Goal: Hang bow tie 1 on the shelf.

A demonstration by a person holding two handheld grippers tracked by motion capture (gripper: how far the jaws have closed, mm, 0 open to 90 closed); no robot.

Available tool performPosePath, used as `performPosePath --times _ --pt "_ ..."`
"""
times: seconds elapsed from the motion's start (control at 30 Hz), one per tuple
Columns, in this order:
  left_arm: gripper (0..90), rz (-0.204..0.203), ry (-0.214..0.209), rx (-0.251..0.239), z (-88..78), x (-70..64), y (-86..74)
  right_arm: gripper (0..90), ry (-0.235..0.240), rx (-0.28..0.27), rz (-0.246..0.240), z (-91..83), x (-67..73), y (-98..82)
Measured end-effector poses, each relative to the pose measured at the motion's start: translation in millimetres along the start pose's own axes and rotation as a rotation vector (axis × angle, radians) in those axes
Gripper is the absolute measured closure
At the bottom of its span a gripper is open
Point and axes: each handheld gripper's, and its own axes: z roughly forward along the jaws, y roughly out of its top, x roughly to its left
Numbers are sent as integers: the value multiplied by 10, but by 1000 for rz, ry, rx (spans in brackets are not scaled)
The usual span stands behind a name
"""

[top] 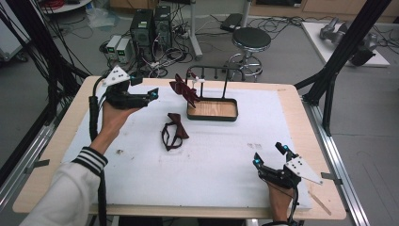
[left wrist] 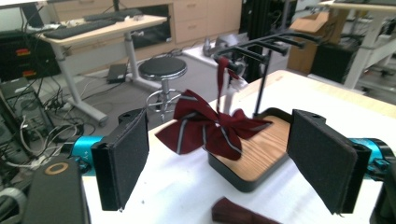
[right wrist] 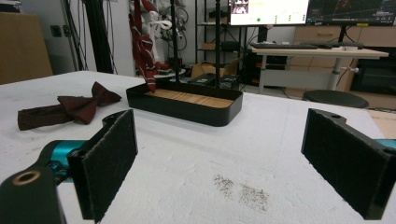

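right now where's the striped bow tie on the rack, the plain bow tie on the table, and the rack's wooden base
striped bow tie (left wrist: pixel 210 128), left gripper view, on its centre knot
plain bow tie (top: pixel 174 130), high view, on its dark red bow
wooden base (top: pixel 212 109), high view, on the bare wood inside the black rim

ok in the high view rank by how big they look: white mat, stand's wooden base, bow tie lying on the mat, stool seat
1. white mat
2. wooden base
3. stool seat and bow tie: look alike, and the stool is farther off, so unranked.

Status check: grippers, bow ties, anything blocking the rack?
Left gripper open, raised beside rack, empty. Right gripper open, low at near right, empty. Striped bow tie hangs on rack; plain bow tie flat on mat. Nothing blocking.
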Motion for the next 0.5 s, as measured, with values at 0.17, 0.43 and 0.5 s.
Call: performPosePath --times 0.17,0.43,0.5 --pt "210 17 4 -42 -273 -25 -206 97 0 -5 -2 -7 5 -2" --pt "205 8 24 -113 -727 -70 -599 97 3 -7 -9 -7 3 -2" --pt "205 10 32 -118 -802 -83 -684 97 3 -9 -10 -6 3 -3"
